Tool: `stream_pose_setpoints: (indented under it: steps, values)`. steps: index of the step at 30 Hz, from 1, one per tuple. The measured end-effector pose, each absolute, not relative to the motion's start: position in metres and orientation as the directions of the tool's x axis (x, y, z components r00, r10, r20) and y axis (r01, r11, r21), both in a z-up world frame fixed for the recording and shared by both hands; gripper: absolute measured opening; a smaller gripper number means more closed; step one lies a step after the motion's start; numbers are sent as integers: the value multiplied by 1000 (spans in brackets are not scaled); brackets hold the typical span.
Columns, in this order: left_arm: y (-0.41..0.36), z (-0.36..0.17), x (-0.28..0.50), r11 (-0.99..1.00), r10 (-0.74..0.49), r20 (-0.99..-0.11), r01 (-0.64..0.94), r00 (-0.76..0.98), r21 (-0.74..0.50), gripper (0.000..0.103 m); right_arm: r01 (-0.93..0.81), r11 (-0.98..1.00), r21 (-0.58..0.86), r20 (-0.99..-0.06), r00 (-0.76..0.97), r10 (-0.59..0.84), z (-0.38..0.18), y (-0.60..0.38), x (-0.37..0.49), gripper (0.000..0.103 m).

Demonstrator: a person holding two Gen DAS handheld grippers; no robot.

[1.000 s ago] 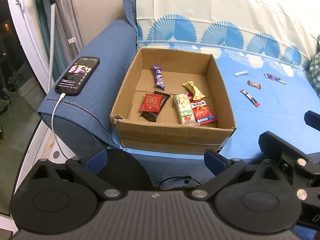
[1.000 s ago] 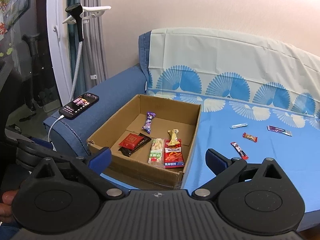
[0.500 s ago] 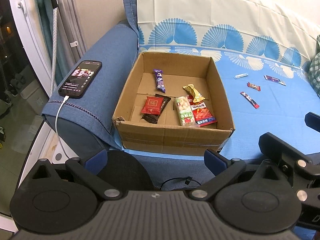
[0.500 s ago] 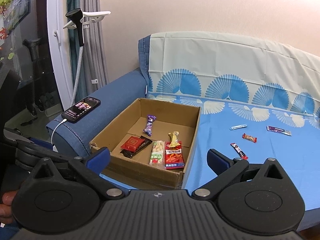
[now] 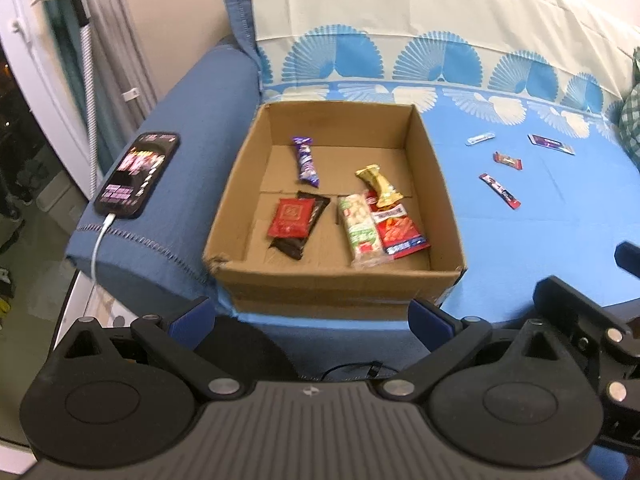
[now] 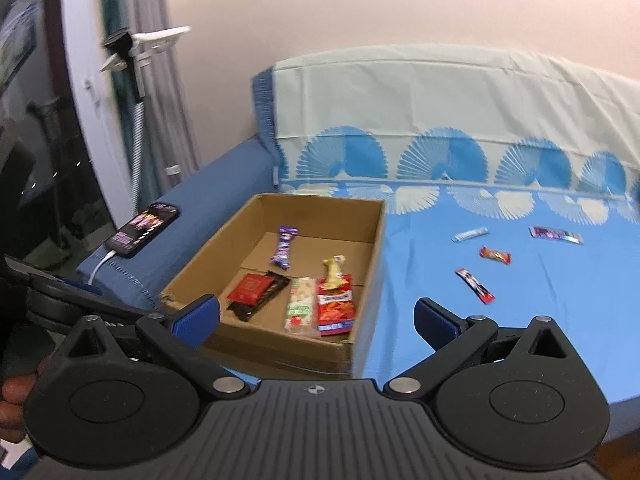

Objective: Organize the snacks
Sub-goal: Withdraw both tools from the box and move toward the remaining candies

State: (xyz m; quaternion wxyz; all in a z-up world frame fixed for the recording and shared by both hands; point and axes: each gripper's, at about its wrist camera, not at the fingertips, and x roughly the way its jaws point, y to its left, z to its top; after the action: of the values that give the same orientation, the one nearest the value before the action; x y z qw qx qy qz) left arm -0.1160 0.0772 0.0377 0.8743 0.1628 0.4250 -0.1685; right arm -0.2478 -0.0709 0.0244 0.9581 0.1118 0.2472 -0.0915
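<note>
Jaws of left gripper (image 5: 312,318) and right gripper (image 6: 318,318) spread wide, empty, short of cardboard box (image 5: 340,280).

The left gripper (image 5: 310,314) has its jaws wide apart and holds nothing – the right gripper (image 6: 316,316) the same. At 8 o'clock in the right wrist view, a hand (image 6: 14,404) shows.

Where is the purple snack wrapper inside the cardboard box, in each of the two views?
Left wrist: purple wrapper lies at picture centre, slightly left, in the box's far half.
Right wrist: purple wrapper lies left of centre, again in the far half.
Shared landmark: the phone on the blue armrest, left of the cardboard box.
</note>
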Motion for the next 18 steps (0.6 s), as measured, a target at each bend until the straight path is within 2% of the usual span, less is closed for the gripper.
stream_pose_setpoints:
  steps: [7, 13, 18]
  values:
    - [8, 40, -81, 850, -208, -842, 518, 498, 96, 103, 355, 914, 197, -503, 837, -217, 12, -141, -248, 102]
    - [-86, 42, -43, 793, -271, -856, 607, 441, 62, 103, 477, 867, 144, -496, 793, -354, 5, -225, -244, 102]
    - [-184, 27, -11, 732, -291, -833, 670, 471, 122, 103, 556, 829, 60, -478, 745, -465, -8, -319, -222, 102]
